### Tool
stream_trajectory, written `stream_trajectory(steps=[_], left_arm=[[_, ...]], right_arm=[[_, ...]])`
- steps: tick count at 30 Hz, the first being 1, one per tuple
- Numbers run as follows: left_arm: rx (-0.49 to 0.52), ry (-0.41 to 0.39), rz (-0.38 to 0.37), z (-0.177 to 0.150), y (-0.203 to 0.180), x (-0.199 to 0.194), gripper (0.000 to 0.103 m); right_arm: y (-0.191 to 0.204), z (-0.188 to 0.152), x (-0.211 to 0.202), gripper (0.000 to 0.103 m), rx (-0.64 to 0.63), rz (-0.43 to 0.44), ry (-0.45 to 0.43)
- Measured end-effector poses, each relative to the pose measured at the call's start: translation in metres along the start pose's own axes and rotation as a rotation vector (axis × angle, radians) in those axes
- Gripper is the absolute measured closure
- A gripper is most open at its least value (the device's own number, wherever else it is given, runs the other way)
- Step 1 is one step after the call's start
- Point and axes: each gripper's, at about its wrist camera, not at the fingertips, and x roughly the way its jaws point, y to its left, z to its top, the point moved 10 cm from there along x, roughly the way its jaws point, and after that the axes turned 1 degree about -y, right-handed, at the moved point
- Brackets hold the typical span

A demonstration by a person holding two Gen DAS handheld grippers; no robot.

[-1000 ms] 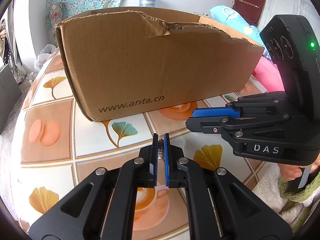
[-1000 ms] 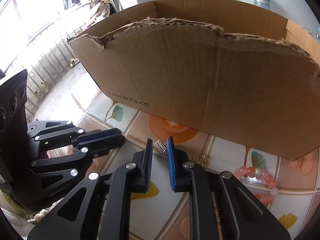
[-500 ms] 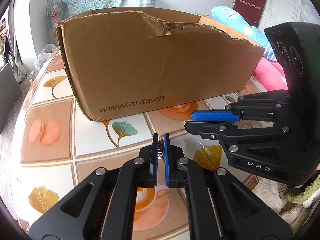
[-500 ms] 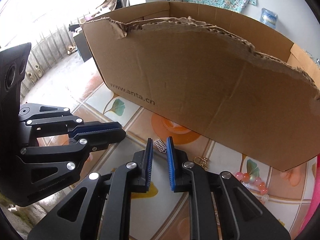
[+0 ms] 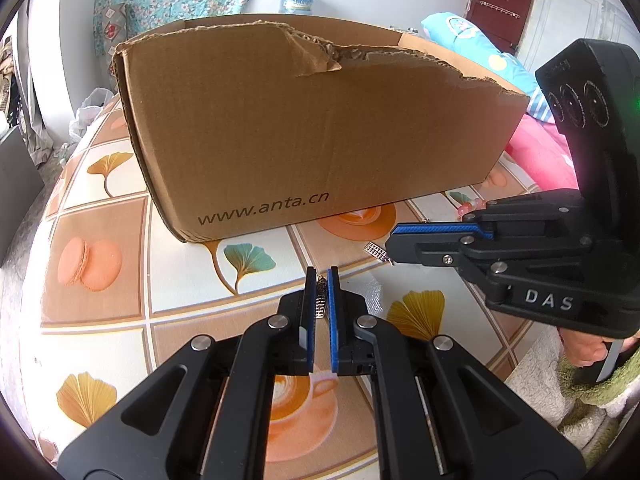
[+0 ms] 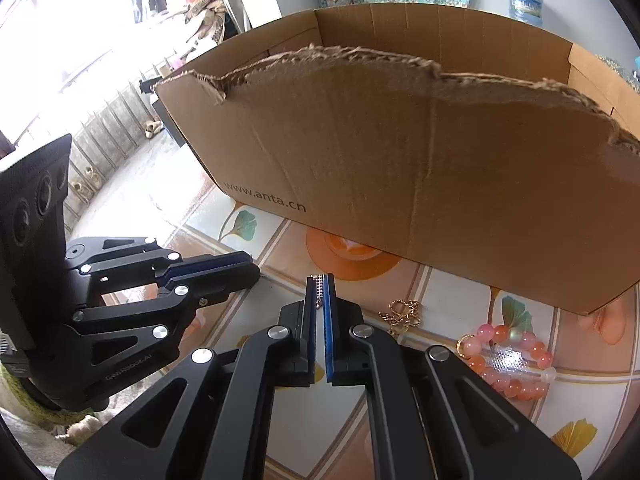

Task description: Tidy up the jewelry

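Far left, your left gripper (image 5: 321, 280) hasn't changed from a second ago: blue pads nearly together, pinching a small silver charm (image 5: 321, 301) that hangs upright between them, low over the patterned tablecloth (image 5: 100, 320), in front of the cardboard box (image 5: 300, 128). In the right wrist view the left gripper (image 6: 252, 268) sits just left of your right one, tips near each other but apart. The change is in the middle: your right gripper (image 6: 319, 285) was spread a second ago with the silver bead strip (image 6: 319, 292) lying on the cloth just ahead of its fingertips; now the pads are pressed together on that strip, which stands between them at the tip. From the left wrist view the right gripper (image 5: 394, 240) comes in sideways from the right, and the strip's end (image 5: 375, 250) pokes out past its tip; can't tell if it's off the cloth yet. The box (image 6: 400, 160) hasn't moved, open top, torn front edge, still just behind both tools. Right of the right gripper, the gold chain (image 6: 400, 313) lies bunched on the cloth, same place as before, and further right the pink bead bracelet (image 6: 508, 360) lies near the box's front corner, untouched.
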Motion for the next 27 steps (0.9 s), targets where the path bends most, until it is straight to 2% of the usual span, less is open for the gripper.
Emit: stream_trajectory(steps=[3,4,5,7,13,15,16,17,27], left_arm=[[0.000,-0.001,0.001,0.000,0.000,0.000,0.098],[-0.001,-0.001,0.001,0.001,0.000,0.000,0.098],[-0.002,0.000,0.001,0.000,0.000,0.000,0.098],[-0.001,0.000,0.002,0.001,0.000,0.000,0.098],[0.005,0.002,0.006,0.001,0.000,0.000,0.098],[0.006,0.002,0.006,0.001,0.000,0.000,0.098],[0.006,0.002,0.007,0.001,0.000,0.000,0.098],[0.005,0.002,0.007,0.001,-0.001,0.001,0.098],[-0.002,-0.001,0.002,0.001,-0.001,0.001,0.098]], right_arm=[[0.000,0.001,0.001,0.097,0.011,0.008,0.007],[0.001,0.002,0.002,0.095,0.006,0.002,0.012],[0.001,0.002,0.003,0.088,-0.001,-0.006,0.012],[0.003,0.002,0.005,0.084,-0.016,-0.018,0.008],[0.012,0.002,0.011,0.084,-0.107,-0.080,0.008],[0.017,0.001,0.012,0.089,-0.161,-0.118,-0.001],[0.019,0.001,0.013,0.096,-0.166,-0.109,0.002],[0.020,0.002,0.014,0.098,-0.161,-0.104,0.005],[0.016,0.003,0.002,0.098,-0.050,-0.017,-0.020]])
